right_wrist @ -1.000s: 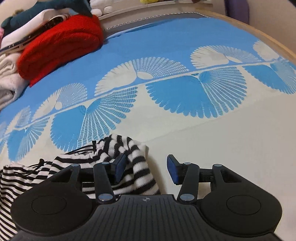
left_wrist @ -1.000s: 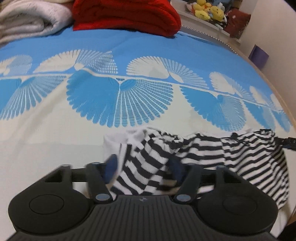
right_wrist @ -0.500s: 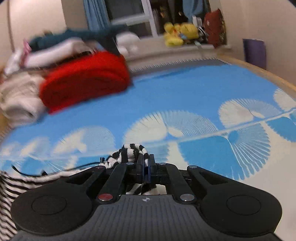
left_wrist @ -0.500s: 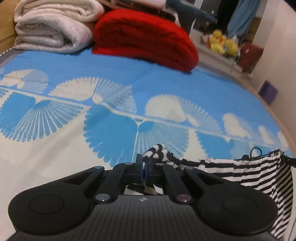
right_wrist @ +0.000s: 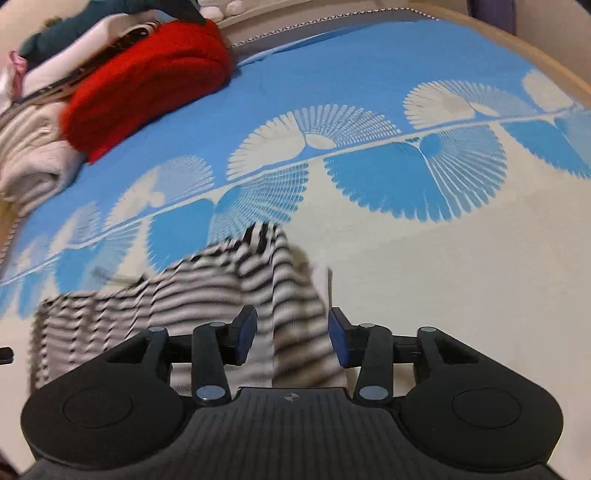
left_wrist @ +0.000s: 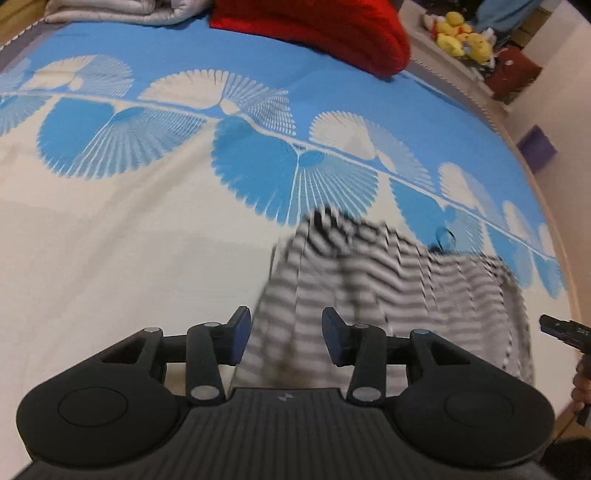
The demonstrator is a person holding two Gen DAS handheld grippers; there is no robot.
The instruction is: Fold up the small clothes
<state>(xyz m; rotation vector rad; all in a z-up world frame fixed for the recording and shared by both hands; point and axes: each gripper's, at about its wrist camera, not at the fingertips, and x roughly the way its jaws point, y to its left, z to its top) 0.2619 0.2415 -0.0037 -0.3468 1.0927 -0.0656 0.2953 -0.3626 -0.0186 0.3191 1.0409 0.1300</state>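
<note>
Bedspread (left_wrist: 110,258), cream w/ blue fan pattern, fills most of both views; the blue part runs across the upper half. Red folded blanket (left_wrist: 325,26) sits at top centre of left-wrist view, upper left in right-wrist view (right_wrist: 147,81), w/ a pale folded blanket (left_wrist: 122,9) beside it at top left. Striped garment (left_wrist: 388,288), black-and-white, lies on the cream part: centre to right in left-wrist view, lower left to centre in right-wrist view (right_wrist: 184,295); motion-blurred in both, so folds hard to read. Left gripper (left_wrist: 286,334) at bottom centre, jaws apart, striped cloth showing in the gap btwn them, not clamped. Right gripper (right_wrist: 291,334) likewise spread, cloth btwn the pads, no pinch. Yellow plush toys (left_wrist: 461,35) at upper right of left-wrist view, on a ledge past the bed edge.
</note>
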